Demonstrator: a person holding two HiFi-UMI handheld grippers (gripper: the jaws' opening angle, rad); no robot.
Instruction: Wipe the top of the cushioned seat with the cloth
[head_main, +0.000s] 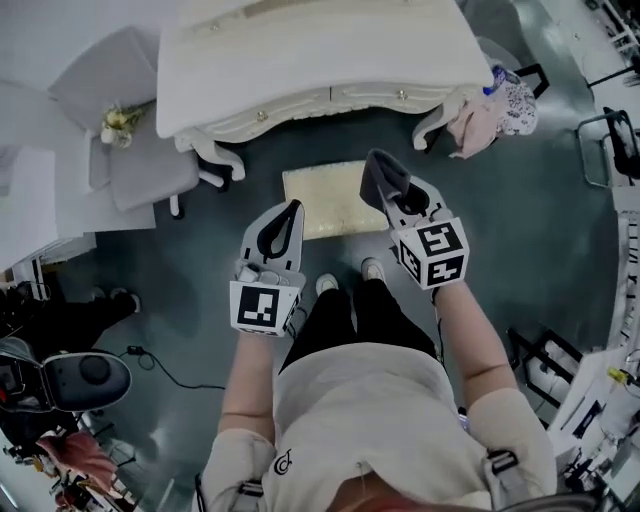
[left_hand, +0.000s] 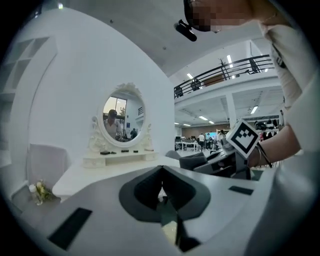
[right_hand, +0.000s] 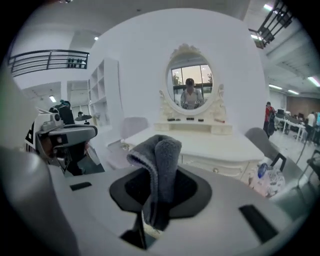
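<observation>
The cushioned seat (head_main: 325, 200) is a cream square stool on the floor in front of the white dressing table (head_main: 320, 60). My right gripper (head_main: 385, 185) hovers over the seat's right edge, shut on a folded grey cloth (right_hand: 157, 170) that sticks up between the jaws; the grey cloth (head_main: 383, 178) also shows in the head view. My left gripper (head_main: 283, 228) hangs above the seat's near left corner, jaws closed together with nothing held. In the left gripper view, my left gripper (left_hand: 161, 190) points toward the table and its oval mirror (left_hand: 124, 116).
A grey chair (head_main: 135, 120) with a small bouquet (head_main: 118, 122) stands to the left of the table. Pink and patterned fabric (head_main: 490, 110) hangs at the table's right end. My feet (head_main: 345, 278) stand just before the seat. Equipment and a cable (head_main: 150, 360) lie at the lower left.
</observation>
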